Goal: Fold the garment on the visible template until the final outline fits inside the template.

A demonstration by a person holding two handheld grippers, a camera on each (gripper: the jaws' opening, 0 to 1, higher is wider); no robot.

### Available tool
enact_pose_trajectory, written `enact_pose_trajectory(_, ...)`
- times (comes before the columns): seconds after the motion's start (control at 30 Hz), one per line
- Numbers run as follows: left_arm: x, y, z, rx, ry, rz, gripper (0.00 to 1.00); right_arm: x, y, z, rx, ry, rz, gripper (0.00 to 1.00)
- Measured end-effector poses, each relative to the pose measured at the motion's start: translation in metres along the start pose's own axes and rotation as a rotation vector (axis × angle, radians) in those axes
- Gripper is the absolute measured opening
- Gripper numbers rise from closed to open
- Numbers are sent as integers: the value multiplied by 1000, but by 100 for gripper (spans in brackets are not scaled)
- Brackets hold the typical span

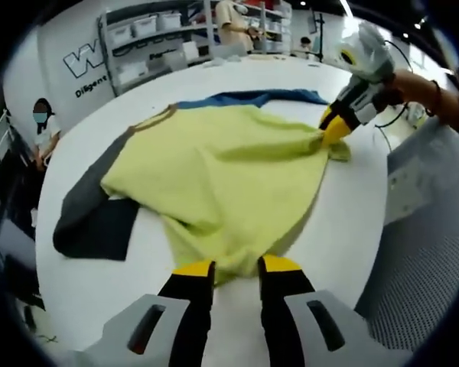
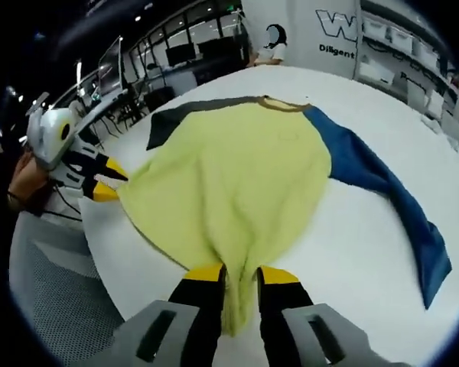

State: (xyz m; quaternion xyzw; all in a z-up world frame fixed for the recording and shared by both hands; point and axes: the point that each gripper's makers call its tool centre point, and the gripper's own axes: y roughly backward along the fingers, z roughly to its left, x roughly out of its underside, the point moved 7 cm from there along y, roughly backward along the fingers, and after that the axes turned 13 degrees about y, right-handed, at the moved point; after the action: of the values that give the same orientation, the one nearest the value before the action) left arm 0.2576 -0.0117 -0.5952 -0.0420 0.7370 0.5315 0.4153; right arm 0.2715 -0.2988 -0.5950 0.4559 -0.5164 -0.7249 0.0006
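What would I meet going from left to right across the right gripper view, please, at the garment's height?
Left gripper → yellow body → blue sleeve → bare table.

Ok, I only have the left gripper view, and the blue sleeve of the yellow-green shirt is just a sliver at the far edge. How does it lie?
Observer: In the right gripper view the blue sleeve lies stretched out flat on the white table, angled away from the yellow-green shirt.
Operator: And is my right gripper really on cloth?
Observer: Yes. The right gripper has a bunched fold of the shirt's edge hanging between its jaws.
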Motion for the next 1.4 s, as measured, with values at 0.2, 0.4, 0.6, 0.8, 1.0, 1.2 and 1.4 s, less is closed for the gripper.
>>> enact_pose_trajectory(0.2, 1, 12, 13, -27, 36, -13, 31, 6, 17, -12, 31, -61, -24, 17)
enact_pose_trajectory(0.4, 1, 19, 30, -64, 81, -29, 32, 18, 20, -14, 51, -89, 11, 19)
enact_pose_trajectory(0.6, 5, 10, 46, -91, 144, -15, 29, 30, 16, 0, 37, -90, 78, 20)
enact_pose_trajectory(0.8, 11, -3, 51, -96, 168, 25, 26, 39, 13, 10, 54, -133, 125, 17)
enact_pose_trajectory(1.0, 18, -12, 49, -73, 223, 47, 23, 45, 10, 18, 53, -173, 160, 16)
enact_pose_trajectory(1.2, 14, -14, 50, -85, 262, 32, 21, 47, 3, 23, 88, -213, 171, 9)
enact_pose_trajectory(1.4, 13, -17, 41, -117, 202, 48, 21, 45, 0, 27, 163, -155, 202, 3)
